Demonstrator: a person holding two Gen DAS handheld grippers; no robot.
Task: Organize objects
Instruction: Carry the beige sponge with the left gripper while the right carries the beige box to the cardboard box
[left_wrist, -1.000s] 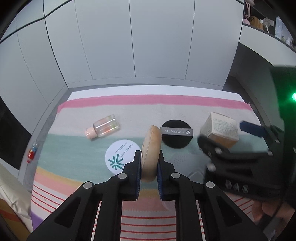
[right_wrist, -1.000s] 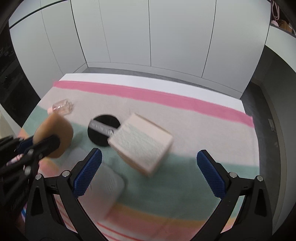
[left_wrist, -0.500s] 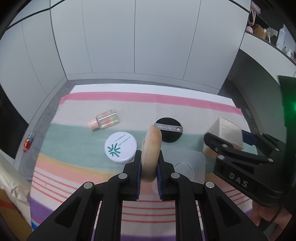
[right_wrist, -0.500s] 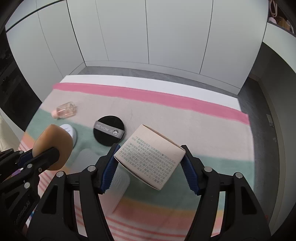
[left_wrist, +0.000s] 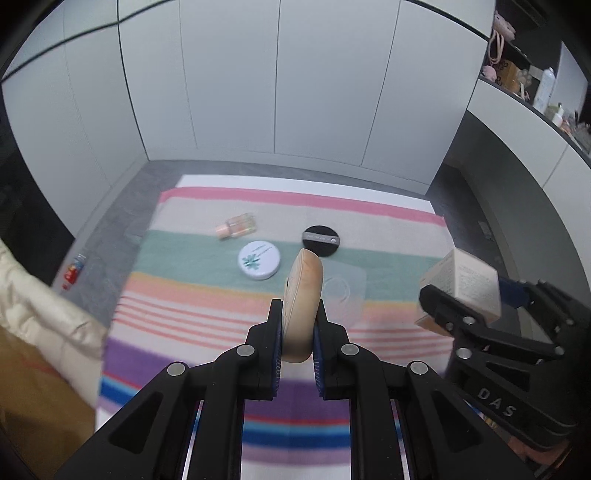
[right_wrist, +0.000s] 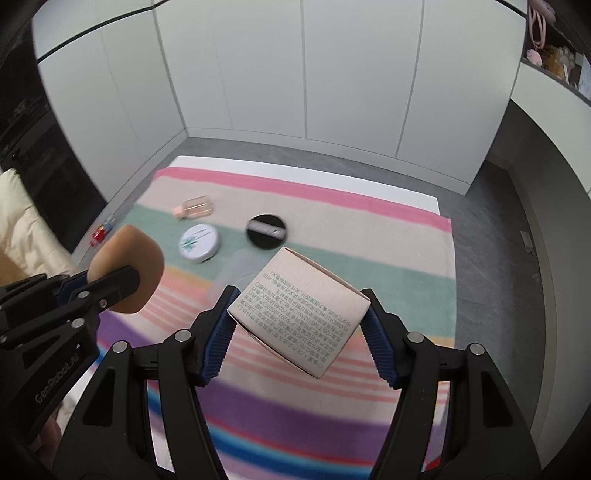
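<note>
My left gripper (left_wrist: 298, 325) is shut on a tan makeup sponge (left_wrist: 303, 295), held on edge high above the striped cloth (left_wrist: 184, 302); it also shows in the right wrist view (right_wrist: 127, 269). My right gripper (right_wrist: 299, 314) is shut on a beige printed carton (right_wrist: 299, 314), tilted, also lifted; the carton shows at right in the left wrist view (left_wrist: 463, 286). On the cloth lie a white round compact (left_wrist: 258, 260), a black puff (left_wrist: 320, 240), a small pink bottle (left_wrist: 238, 226) and a clear flat lid (left_wrist: 343, 291).
White cabinet doors (left_wrist: 277, 92) stand behind the cloth. A cream padded jacket (left_wrist: 40, 310) lies at the left. A small red item (left_wrist: 72, 269) lies on the grey floor left of the cloth. A shelf with bottles (left_wrist: 543, 96) runs along the right.
My right gripper closed on the carton and lifted it. Both grippers rose and pulled back from the cloth, so the objects look smaller and farther.
</note>
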